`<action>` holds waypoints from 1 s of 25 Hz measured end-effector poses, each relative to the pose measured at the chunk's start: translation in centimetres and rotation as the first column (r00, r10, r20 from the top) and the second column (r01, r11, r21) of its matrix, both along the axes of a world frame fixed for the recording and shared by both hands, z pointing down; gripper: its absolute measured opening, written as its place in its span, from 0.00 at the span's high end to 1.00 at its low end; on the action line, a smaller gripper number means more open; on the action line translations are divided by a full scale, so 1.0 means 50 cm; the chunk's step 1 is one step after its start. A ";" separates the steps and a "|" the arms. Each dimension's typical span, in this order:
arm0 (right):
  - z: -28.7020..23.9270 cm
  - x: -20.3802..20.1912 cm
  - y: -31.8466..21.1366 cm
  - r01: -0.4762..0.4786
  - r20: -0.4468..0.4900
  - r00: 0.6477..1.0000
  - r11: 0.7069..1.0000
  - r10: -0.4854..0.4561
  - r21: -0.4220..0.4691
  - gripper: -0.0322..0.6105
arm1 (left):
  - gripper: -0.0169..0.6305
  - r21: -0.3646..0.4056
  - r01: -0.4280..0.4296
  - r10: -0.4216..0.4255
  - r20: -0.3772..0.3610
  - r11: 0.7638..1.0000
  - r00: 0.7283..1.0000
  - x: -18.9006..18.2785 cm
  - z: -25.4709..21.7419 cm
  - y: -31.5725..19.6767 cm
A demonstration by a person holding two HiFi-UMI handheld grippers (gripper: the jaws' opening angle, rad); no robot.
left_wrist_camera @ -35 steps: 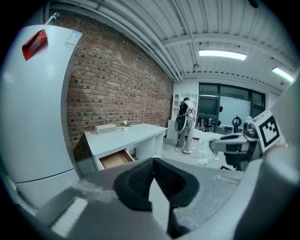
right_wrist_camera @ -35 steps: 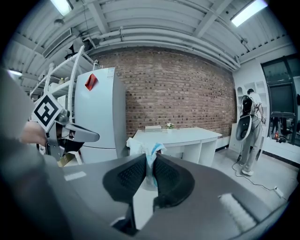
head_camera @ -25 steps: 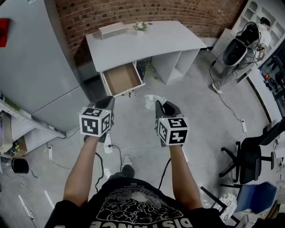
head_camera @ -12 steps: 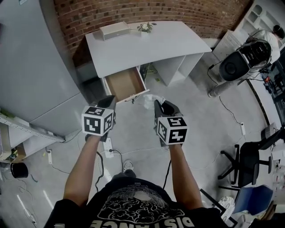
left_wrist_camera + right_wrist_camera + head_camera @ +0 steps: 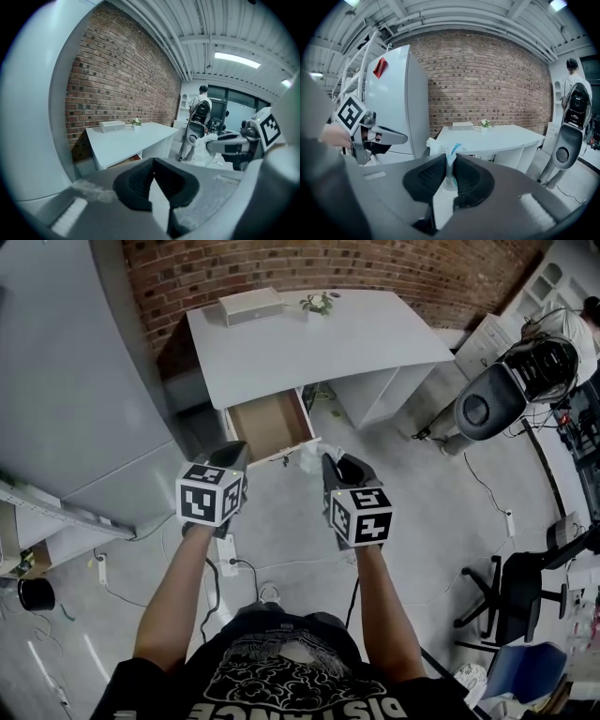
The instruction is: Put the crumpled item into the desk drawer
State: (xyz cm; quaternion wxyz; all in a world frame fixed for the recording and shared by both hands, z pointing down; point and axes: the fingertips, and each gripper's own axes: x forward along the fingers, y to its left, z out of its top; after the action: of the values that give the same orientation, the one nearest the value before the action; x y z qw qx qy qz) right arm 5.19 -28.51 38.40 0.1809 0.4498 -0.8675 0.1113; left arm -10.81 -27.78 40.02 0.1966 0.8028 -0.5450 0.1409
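Drawer (image 5: 270, 425) under our table (image 5: 309, 343) pulled open, brown base showing, our right claw (image 5: 450, 174) pinching crumpled item (image 5: 436, 146), white with blue streak, aloft just before the drawer, our left claw (image 5: 153, 177) pressed together

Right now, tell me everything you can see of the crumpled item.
The crumpled item is a thin white wad, like paper or plastic film, with a light blue streak. The right claw pinches it, its top bunching out past the tips. It hangs above the floor beside the open drawer, outside it.
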 end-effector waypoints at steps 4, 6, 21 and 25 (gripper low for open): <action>0.002 -0.029 -0.009 0.042 -0.006 0.999 0.999 -0.042 0.009 0.89 | 0.97 0.001 0.017 -0.017 0.003 1.000 1.000 -0.020 0.005 -0.005; 0.007 -0.042 -0.015 0.061 -0.005 0.998 0.998 -0.061 0.012 0.89 | 0.97 0.004 0.024 -0.024 0.004 1.000 1.000 -0.027 0.010 -0.009; 0.092 -0.090 -0.102 0.195 -0.088 0.977 0.981 -0.193 0.015 0.90 | 0.97 0.017 0.096 -0.096 0.026 0.995 0.995 -0.049 0.076 -0.048; 0.129 -0.117 -0.150 0.270 -0.104 0.957 0.963 -0.271 -0.018 0.90 | 0.97 -0.010 0.147 -0.147 0.015 0.989 0.989 -0.063 0.113 -0.081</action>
State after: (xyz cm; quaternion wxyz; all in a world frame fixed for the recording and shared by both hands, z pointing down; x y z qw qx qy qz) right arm -0.65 -36.03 44.84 0.2412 0.3318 -0.9098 0.0631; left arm -13.96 -31.84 45.66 0.2070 0.7584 -0.6032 0.1349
